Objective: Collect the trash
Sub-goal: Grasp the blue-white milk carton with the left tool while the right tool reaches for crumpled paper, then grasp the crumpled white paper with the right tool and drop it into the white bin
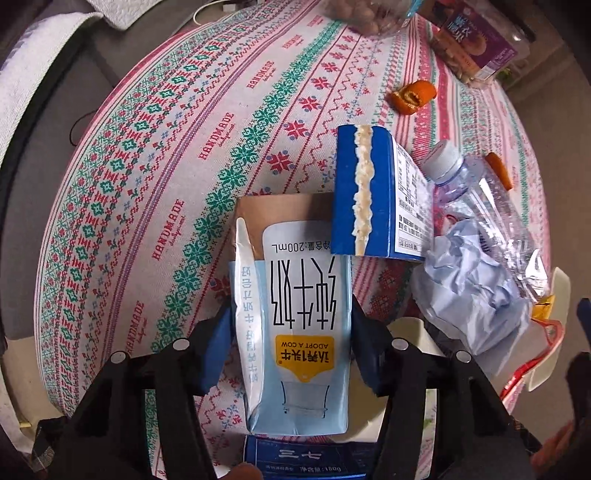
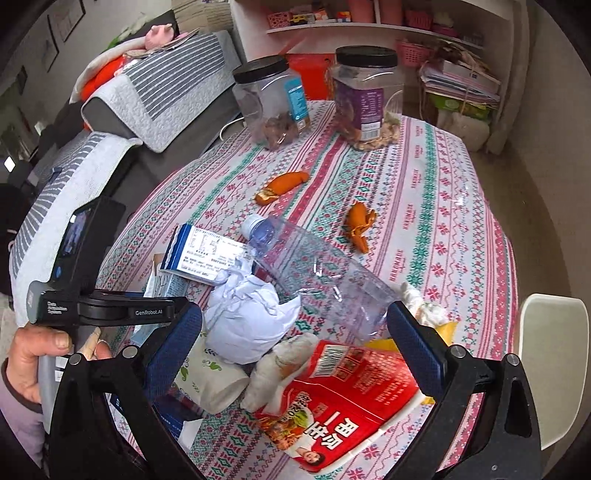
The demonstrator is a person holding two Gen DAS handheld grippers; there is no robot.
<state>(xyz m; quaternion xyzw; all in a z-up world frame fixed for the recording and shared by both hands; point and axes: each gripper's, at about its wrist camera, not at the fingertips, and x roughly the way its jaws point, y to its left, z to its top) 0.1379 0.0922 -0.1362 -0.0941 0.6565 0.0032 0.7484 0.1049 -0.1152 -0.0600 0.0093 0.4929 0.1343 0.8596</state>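
My left gripper (image 1: 291, 347) is shut on a light blue milk carton (image 1: 303, 343), held just above the patterned tablecloth (image 1: 147, 155). Beside it lie a blue box (image 1: 364, 192), a clear plastic bottle (image 1: 491, 206) and crumpled white paper (image 1: 469, 291). My right gripper (image 2: 295, 347) is open and empty over a trash pile: crumpled paper (image 2: 247, 317), the clear bottle (image 2: 317, 273), a red snack bag (image 2: 343, 398), a tissue pack (image 2: 210, 384) and the blue box (image 2: 207, 254). Orange peels (image 2: 284, 184) (image 2: 360, 225) lie farther out.
Two black-lidded snack jars (image 2: 273, 103) (image 2: 365, 96) stand at the table's far edge. A sofa with striped covers (image 2: 122, 122) is on the left, shelves (image 2: 369, 22) behind, a white chair (image 2: 554, 362) at the right. The left hand-held gripper's body (image 2: 92, 280) is near the pile.
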